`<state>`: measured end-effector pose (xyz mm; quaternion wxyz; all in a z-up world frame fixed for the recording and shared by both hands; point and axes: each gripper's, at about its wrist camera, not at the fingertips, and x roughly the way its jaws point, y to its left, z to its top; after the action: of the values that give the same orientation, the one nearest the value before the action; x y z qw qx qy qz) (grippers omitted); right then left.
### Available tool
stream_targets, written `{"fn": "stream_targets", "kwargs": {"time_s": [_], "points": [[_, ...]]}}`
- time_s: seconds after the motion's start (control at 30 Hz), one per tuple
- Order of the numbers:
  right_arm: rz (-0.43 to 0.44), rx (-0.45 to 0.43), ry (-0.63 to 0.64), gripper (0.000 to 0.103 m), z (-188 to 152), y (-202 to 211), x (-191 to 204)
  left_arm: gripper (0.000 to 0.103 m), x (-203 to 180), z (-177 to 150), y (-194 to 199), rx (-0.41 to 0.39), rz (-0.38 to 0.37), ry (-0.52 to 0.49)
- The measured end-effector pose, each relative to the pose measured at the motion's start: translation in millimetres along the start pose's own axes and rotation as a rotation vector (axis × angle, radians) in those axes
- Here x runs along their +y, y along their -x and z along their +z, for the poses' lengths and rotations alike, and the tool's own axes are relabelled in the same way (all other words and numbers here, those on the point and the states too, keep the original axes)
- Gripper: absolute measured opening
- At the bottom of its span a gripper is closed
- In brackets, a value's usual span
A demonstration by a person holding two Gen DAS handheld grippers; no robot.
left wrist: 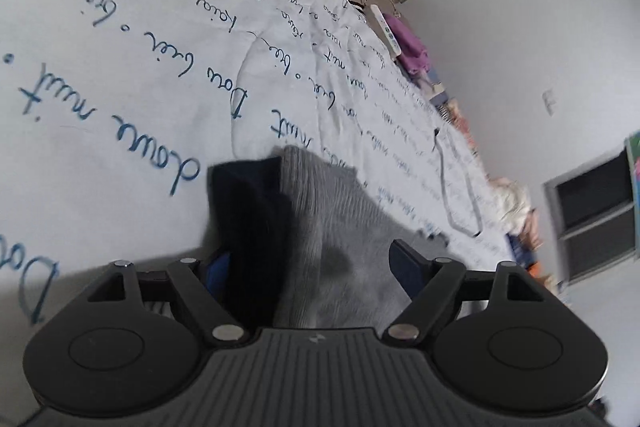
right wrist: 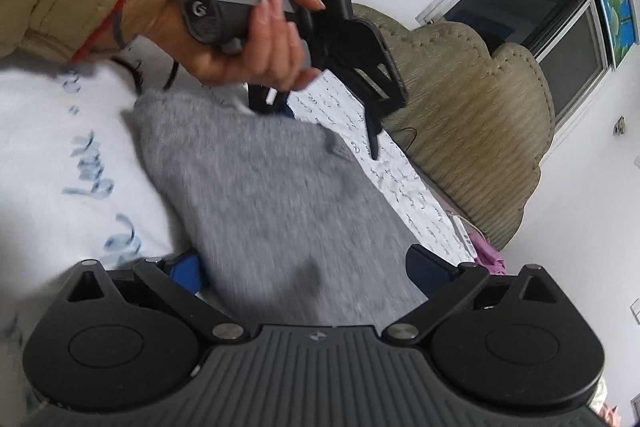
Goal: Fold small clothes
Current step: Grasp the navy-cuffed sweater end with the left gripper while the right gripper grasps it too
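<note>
White cotton bed sheet (left wrist: 120, 107), printed with blue handwriting, carries the whole task. The grey knitted sweater (right wrist: 260, 187) lies on it and runs from your right gripper (right wrist: 308, 267) to your left one at the far end.

**Risks.** The knit looks soft and thick, so a shallow bite would likely take only the top layer and the fold would drag crooked. The sheet is loose and already creased. A finger that digs too low could pinch it with the sweater and lift both. Motion blur on the wool suggests haste, and a fast swing could throw the edges out of line.

**Jaws.** The right gripper stands wide open, with wool lying between its blue pads (right wrist: 188, 273) but not pinched. The left gripper (left wrist: 312, 267) is also spread wide, with the sweater bunched between its fingers and nothing clamped.

**Left wrist view only.** A dark navy part (left wrist: 248, 211) shows at the sweater's edge, though you cannot tell whether it is a lining or a second garment. Along the far side of the bed lie a purple cloth (left wrist: 412, 47) and a white remote control (left wrist: 386, 31), both well apart from the work.

**Right wrist view only.** You see the sweater's full spread, the tan padded headboard (right wrist: 460, 127), and your left hand (right wrist: 248, 39) around the handle, tilting that gripper down onto the far edge.
</note>
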<state>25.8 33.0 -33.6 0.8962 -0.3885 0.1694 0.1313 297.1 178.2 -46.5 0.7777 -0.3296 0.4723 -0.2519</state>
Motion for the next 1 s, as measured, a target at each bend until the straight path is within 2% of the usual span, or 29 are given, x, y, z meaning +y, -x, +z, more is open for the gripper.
{"fn": "stream_targets", "kwargs": {"time_s": [0.13, 0.2, 0.23, 0.3, 0.33, 0.37, 0.4, 0.47, 0.5, 0.57, 0.67, 0.87, 1.0], "points": [[-0.004, -0.01, -0.022, 0.099, 10.3, -21.0, 1.6, 0.078, -6.6, 5.4, -9.8, -0.016, 0.025, -0.005], [0.001, -0.019, -0.042, 0.099, 11.3, -27.6, -0.2, 0.068, -8.7, 7.3, -14.6, -0.032, 0.054, -0.021], [0.004, -0.021, -0.058, 0.099, 12.6, -31.0, -0.6, 0.057, -8.8, 7.7, -16.6, -0.038, 0.073, -0.023], [0.021, -0.032, -0.079, 0.093, 13.4, -34.8, -2.0, 0.047, -7.7, 8.9, -20.9, -0.046, 0.085, -0.023], [0.036, -0.038, -0.082, 0.085, 14.5, -34.4, -2.5, 0.038, -7.3, 9.4, -22.9, -0.045, 0.094, -0.022], [0.05, -0.046, -0.08, 0.075, 13.4, -32.5, 0.9, 0.033, -6.5, 9.7, -24.3, -0.042, 0.104, -0.023], [0.064, -0.052, -0.072, 0.069, 13.6, -31.8, 2.2, 0.032, -6.4, 9.7, -24.9, -0.042, 0.11, -0.028], [0.089, -0.063, -0.049, 0.044, 14.1, -31.3, 6.1, 0.019, -7.2, 8.8, -25.9, -0.044, 0.14, -0.031], [0.098, -0.067, -0.032, 0.037, 14.3, -31.3, 8.5, 0.019, -7.7, 7.5, -25.2, -0.047, 0.152, -0.037], [0.097, -0.074, -0.007, 0.011, 14.5, -30.0, 12.2, 0.016, -10.5, 4.5, -24.0, -0.06, 0.175, -0.047], [0.131, -0.096, -0.039, 0.007, 14.9, -29.0, 3.1, 0.016, -21.1, -1.1, -23.0, -0.077, 0.232, -0.083], [0.172, -0.123, -0.155, 0.007, 13.4, -13.6, -21.2, 0.015, -51.1, -6.8, -23.4, -0.086, 0.373, -0.165], [0.193, -0.141, -0.24, 0.007, 9.5, -0.6, -41.3, 0.015, -67.5, -7.0, -19.4, -0.094, 0.414, -0.187]]}}
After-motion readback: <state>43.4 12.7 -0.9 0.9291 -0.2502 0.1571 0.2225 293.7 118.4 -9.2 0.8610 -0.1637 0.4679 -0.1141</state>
